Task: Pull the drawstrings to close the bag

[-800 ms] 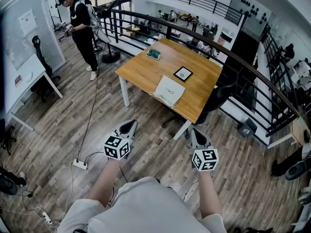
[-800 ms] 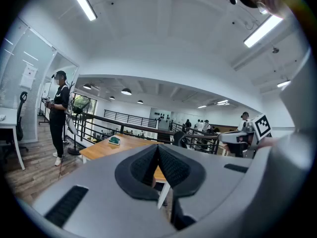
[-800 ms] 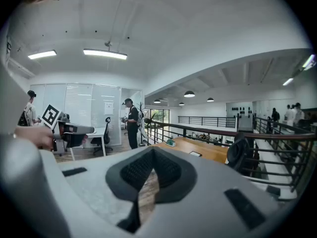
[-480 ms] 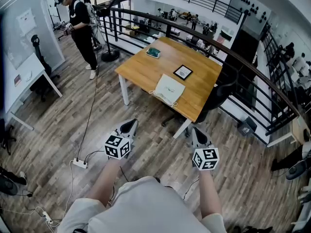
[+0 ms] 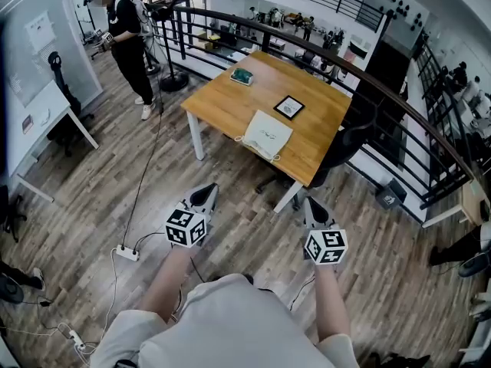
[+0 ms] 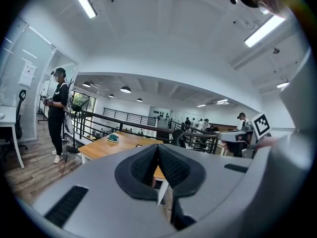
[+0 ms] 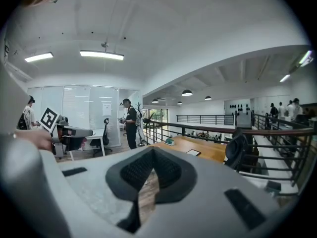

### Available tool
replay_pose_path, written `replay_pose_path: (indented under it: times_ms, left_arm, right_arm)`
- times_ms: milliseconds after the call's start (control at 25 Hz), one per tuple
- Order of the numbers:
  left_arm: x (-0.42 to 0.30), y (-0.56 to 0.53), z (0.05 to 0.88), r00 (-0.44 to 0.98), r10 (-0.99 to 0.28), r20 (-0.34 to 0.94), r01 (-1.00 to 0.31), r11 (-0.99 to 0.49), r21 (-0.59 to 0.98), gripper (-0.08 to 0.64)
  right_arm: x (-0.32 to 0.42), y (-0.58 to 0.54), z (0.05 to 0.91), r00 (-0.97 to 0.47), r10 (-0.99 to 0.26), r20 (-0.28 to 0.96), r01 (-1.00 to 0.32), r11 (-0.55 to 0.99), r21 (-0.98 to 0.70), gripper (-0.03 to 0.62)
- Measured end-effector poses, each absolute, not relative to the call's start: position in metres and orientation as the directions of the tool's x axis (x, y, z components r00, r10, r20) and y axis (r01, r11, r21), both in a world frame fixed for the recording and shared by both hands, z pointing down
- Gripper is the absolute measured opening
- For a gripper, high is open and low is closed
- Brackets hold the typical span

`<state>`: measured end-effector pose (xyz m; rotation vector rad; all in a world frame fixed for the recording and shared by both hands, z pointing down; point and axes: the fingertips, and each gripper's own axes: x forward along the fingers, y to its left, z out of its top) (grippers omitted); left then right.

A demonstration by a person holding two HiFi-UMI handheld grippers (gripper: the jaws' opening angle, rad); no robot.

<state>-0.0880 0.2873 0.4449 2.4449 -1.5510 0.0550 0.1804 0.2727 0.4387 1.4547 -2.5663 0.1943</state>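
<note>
Left gripper (image 5: 205,195) and right gripper (image 5: 312,206), both clenched on nothing at lower centre, hang well apart from the bag (image 5: 267,134) on the tabletop (image 5: 222,102) at upper centre (drawstrings too small to place); recommend closing in, releasing both jaws, then seizing opposite drawstrings.

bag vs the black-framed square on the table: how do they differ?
Size: the bag is clearly larger than the black-framed square.
Colour: the bag is plain off-white, while the square has a dark border round a light centre.
Place: the bag lies by the near edge of the table, with cords showing at its corners. The square sits farther in, apart from the bag.
Shared: both lie flat on the wooden top.
</note>
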Motion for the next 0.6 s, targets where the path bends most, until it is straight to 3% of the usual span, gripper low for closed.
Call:
replay_pose_path:
  times_ms: [400, 600]
  left_arm:
    - [-0.078, 0.287, 0.448, 0.422, -0.891, 0.169, -0.902, -0.395, 0.174, -0.006]
    - [-0.070, 0.288, 0.453, 0.415, -0.894, 0.169, -0.905, -0.386, 0.179, 0.033]
  right_arm:
    - [0.189, 0.272, 0.441, -0.514, -0.829, 0.220, -0.850, 0.526, -0.001, 0.012]
    - [0.195, 0.270, 0.443, -0.527, -0.823, 0.214, -0.841, 0.540, 0.006, 0.044]
